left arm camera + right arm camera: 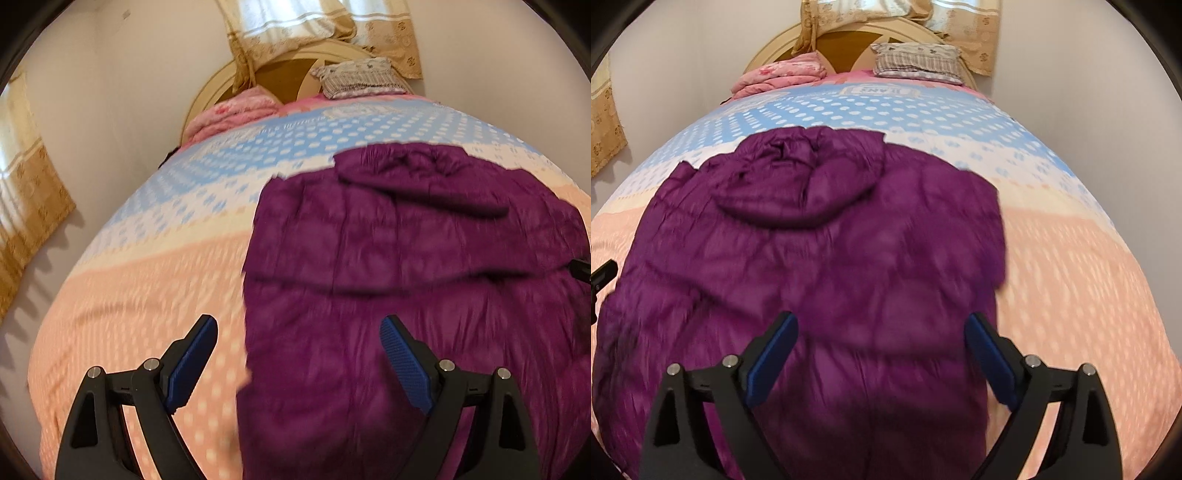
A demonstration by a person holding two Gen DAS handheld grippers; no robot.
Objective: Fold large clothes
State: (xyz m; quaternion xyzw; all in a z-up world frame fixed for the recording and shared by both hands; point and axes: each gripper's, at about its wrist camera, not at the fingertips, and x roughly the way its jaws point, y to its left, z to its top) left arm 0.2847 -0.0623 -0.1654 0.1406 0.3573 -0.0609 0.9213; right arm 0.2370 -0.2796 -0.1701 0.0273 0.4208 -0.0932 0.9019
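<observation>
Bed [1089, 258] serves as the fold surface; spotted cover, bare on both sides. Purple jacket [820, 258] lies spread flat mid-bed, back up, hood [798, 177] toward the far headboard, likely laid out for folding. Far end: pink blanket [779, 75] left, pillow [918, 61] right, both well clear. Nothing blocks the jacket. Left gripper [299, 354] hangs over its left edge, jaws spread, empty. Right gripper [882, 350] over the near hem, jaws spread, gripping nothing.
</observation>
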